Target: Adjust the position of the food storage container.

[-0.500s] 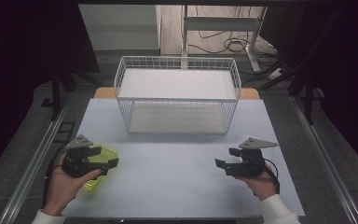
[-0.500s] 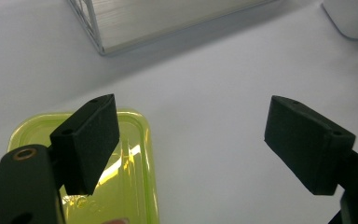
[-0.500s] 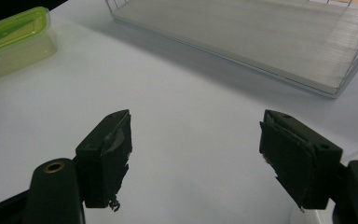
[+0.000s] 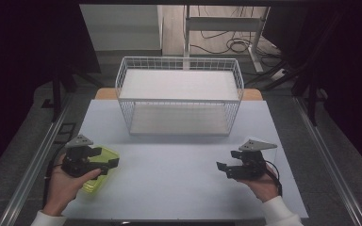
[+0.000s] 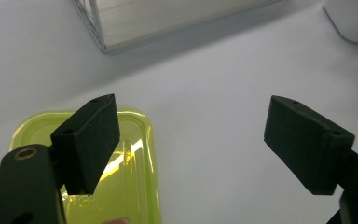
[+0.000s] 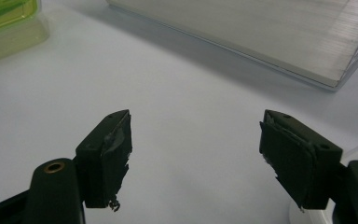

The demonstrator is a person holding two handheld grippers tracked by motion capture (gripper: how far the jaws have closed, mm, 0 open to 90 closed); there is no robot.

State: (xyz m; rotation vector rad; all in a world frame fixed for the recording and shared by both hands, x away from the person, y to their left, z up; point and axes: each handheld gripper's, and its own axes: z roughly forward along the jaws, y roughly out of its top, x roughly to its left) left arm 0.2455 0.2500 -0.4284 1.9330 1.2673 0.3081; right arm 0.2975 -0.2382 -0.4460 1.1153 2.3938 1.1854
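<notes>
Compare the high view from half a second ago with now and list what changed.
Nothing visibly changed: the left gripper still hovers open over the yellow-green plastic container, the right gripper stays open above the white table, and the white wire basket stands where it was.

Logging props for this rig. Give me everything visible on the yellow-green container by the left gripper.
The container is a low, translucent yellow-green plastic box with rounded corners and a raised rim, lid on; its contents can't be made out. It lies flat on the white table near the front left edge. The left gripper is open above it, one jaw over the lid; contact can't be confirmed.
</notes>
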